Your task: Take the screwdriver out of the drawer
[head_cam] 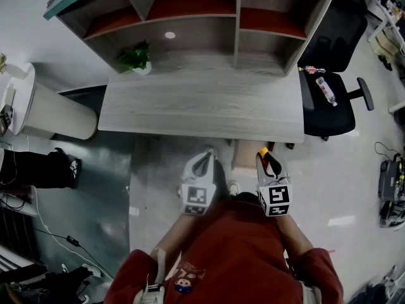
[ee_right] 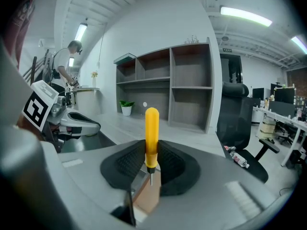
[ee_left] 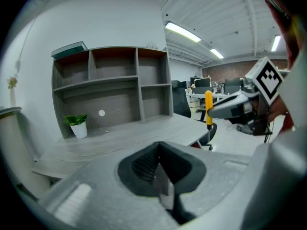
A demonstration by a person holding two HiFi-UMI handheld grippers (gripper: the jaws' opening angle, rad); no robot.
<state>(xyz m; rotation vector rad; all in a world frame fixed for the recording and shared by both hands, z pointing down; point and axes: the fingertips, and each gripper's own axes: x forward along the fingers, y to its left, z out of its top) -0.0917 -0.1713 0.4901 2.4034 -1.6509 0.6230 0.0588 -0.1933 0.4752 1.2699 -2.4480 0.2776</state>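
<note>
A yellow-handled screwdriver (ee_right: 151, 138) stands upright between the pads of my right gripper (ee_right: 151, 164), its short metal tip pointing down. In the head view the right gripper (head_cam: 266, 158) holds it (head_cam: 263, 152) just in front of the desk's near edge, above an open brown drawer (head_cam: 243, 156). The left gripper view shows the screwdriver (ee_left: 208, 107) held out at the right. My left gripper (head_cam: 207, 154) hovers to the left of the drawer at about the same height. Its jaws (ee_left: 160, 169) are shut with nothing in them.
A grey wooden desk (head_cam: 202, 106) carries a shelf unit (head_cam: 190, 18) and a small potted plant (head_cam: 136, 59). A black office chair (head_cam: 332, 100) with a bottle (head_cam: 326, 90) on its seat stands to the right. A white round stand (head_cam: 50, 109) is at left. Another person (ee_right: 64, 66) stands far left.
</note>
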